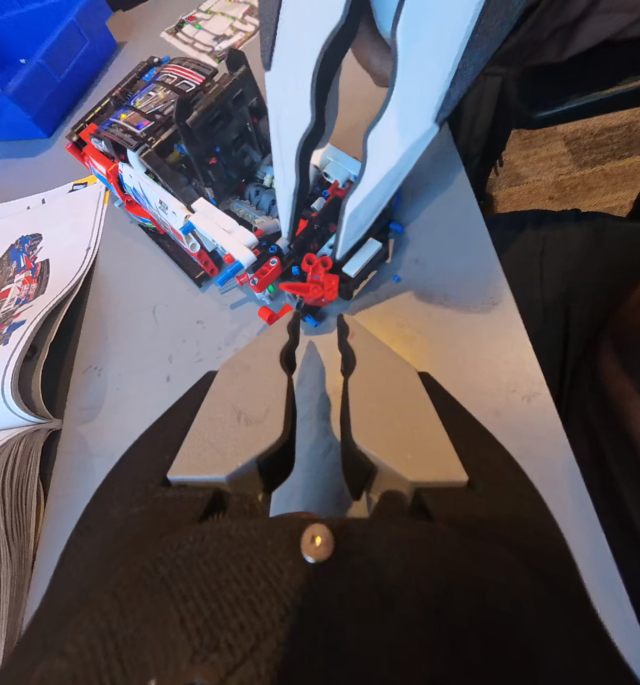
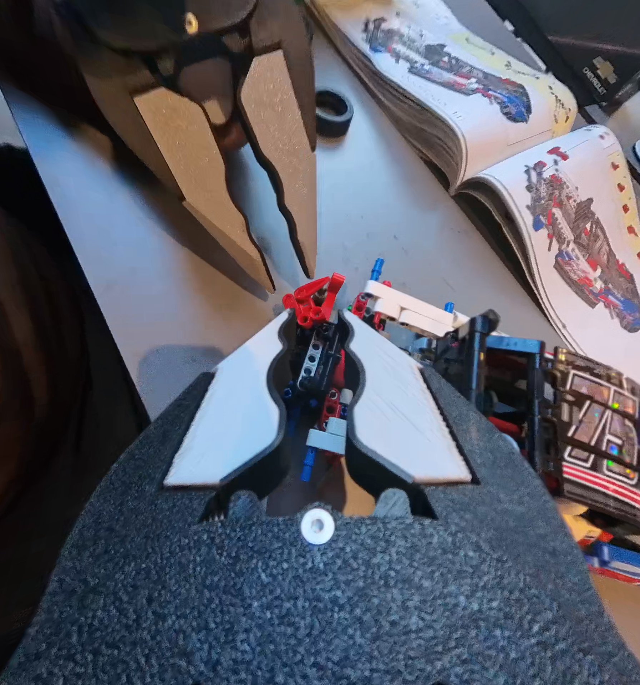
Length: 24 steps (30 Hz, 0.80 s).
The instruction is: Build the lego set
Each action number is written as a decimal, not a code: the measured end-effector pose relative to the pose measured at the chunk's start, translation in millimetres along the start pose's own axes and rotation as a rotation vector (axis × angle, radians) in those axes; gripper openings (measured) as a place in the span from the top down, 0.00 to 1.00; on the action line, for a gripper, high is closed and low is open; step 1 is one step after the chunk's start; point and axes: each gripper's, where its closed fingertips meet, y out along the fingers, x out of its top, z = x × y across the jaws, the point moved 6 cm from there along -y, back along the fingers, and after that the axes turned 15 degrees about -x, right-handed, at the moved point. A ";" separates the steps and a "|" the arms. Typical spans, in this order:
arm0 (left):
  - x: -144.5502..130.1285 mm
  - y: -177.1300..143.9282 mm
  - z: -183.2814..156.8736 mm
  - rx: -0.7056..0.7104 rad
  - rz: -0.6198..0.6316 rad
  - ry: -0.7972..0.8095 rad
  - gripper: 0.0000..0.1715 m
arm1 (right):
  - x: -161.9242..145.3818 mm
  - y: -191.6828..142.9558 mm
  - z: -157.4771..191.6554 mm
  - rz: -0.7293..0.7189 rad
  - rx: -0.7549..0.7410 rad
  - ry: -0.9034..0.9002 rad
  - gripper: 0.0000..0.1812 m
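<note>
On a scuffed grey table (image 1: 155,333) lies one glossy, angular lego car (image 1: 170,155). The right gripper (image 2: 316,315) clamps its studded black beam; the left gripper (image 1: 315,318), jaws slightly parted, hovers empty beside red pieces (image 1: 311,281).

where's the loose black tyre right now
In the right wrist view the black tyre lies flat on the grey table, upper middle, between the left gripper and the open instruction book.

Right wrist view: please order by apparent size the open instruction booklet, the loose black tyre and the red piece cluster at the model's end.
Largest to smallest:
1. Open instruction booklet
2. Black tyre
3. Red piece cluster
The last two look close in size, and the tyre lies farther away, so their order is unsure.
</note>
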 end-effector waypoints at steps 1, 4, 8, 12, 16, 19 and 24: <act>1.3 1.5 -0.9 0.004 0.001 0.008 0.90 | -0.9 1.7 1.5 0.016 -0.004 -0.036 0.88; 5.0 4.8 -3.6 0.034 0.002 0.046 0.91 | -0.3 4.2 3.9 0.035 -0.005 -0.088 0.89; 5.5 10.4 -4.5 0.073 0.041 0.091 0.92 | -1.7 5.8 3.9 0.053 0.004 -0.108 0.92; 5.8 9.9 -2.1 0.103 0.041 0.097 0.95 | -0.5 6.5 3.7 0.053 0.004 -0.099 0.92; 7.2 6.2 0.5 0.096 0.004 0.070 0.96 | 2.1 5.5 0.3 0.019 0.019 -0.016 0.92; 9.2 2.2 1.1 0.097 -0.035 0.061 0.96 | 5.6 3.0 -2.7 -0.011 0.036 0.046 0.92; 10.3 -1.2 1.3 0.097 -0.063 0.056 1.00 | 4.2 3.4 -4.1 -0.009 0.034 0.062 0.92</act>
